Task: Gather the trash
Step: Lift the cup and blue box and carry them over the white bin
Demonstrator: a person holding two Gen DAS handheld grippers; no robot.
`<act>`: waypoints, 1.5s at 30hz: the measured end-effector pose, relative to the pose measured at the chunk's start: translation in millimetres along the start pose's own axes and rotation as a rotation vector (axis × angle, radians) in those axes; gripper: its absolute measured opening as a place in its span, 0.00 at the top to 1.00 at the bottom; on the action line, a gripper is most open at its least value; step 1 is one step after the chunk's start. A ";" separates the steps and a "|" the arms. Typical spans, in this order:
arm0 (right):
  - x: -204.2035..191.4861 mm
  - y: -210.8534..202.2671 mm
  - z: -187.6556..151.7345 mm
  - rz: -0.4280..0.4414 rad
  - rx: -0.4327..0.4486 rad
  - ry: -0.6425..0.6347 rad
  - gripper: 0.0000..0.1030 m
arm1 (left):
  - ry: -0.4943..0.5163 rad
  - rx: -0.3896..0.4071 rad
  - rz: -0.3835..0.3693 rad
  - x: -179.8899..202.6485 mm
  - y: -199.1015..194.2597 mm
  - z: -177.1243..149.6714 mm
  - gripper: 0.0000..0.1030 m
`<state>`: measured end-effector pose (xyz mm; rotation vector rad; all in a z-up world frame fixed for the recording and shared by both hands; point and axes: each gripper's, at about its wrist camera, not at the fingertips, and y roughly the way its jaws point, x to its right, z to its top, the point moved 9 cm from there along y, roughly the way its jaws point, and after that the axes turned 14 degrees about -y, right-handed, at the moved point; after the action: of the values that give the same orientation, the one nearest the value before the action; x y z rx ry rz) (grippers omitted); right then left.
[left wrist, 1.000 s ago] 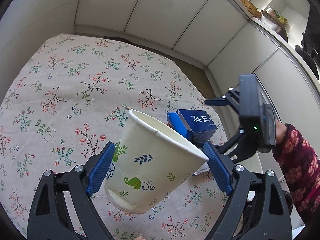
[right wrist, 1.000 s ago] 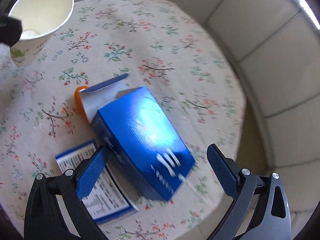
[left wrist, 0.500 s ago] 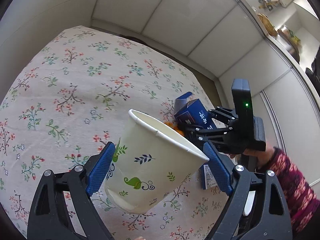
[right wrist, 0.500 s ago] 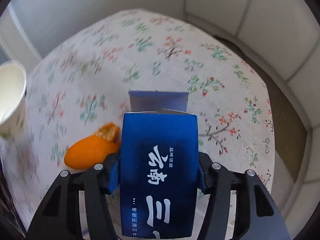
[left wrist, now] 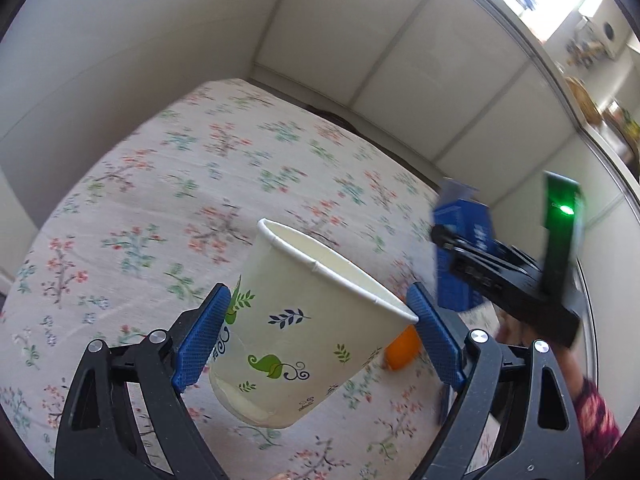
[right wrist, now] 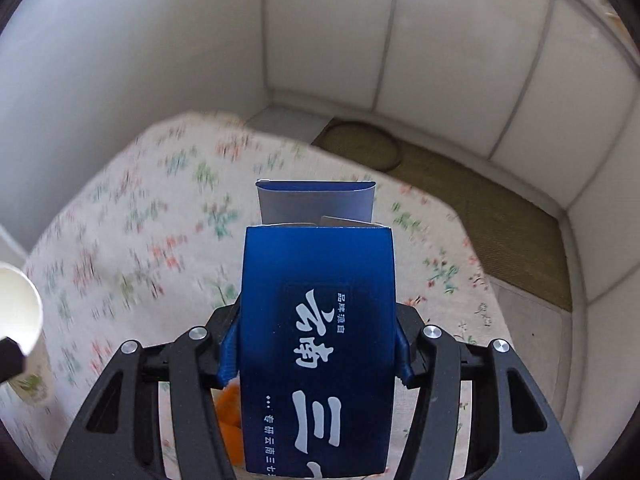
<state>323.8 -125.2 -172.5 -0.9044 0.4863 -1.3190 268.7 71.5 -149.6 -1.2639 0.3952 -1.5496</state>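
Note:
A white paper cup (left wrist: 308,320) with leaf prints hangs tilted above the table, and my left gripper (left wrist: 318,304) is shut on it, one blue pad on each side. To its right, the blue carton (left wrist: 460,256) with white lettering is up off the cloth in my right gripper (left wrist: 472,264). In the right wrist view the carton (right wrist: 320,320) stands upright with its top flap open, and the right gripper (right wrist: 316,356) is shut on its sides. An orange peel (left wrist: 400,348) lies on the table below the two; the peel (right wrist: 230,420) also shows behind the carton. The cup's rim (right wrist: 16,312) is at the left edge.
The round table wears a floral cloth (left wrist: 180,200). White panel walls (right wrist: 320,40) close in behind it. A brown mat (right wrist: 480,200) and a round woven lid (right wrist: 360,144) lie on the floor past the far edge. A patterned sleeve (left wrist: 596,420) is at lower right.
The right gripper closed on the blue carton, which lay flat on the table, lifted it and rolled it upright. The left gripper kept the cup and swung a little across the table.

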 end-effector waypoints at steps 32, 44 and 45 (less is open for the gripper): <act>21.8 -186.6 -86.2 -0.210 0.235 0.201 0.45 | 0.134 0.379 -0.003 81.2 -107.6 -35.8 0.17; 79.0 -227.0 -137.4 -0.258 0.247 0.270 0.46 | 0.140 0.322 -0.041 116.9 -98.4 -93.5 0.17; 82.7 -228.4 -140.6 -0.259 0.245 0.276 0.46 | 0.141 0.317 -0.043 119.6 -97.2 -97.2 0.17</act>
<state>95.7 -242.8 -59.1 -0.5972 0.4159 -1.7122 149.2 -24.9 -51.6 -0.9268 0.2014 -1.6682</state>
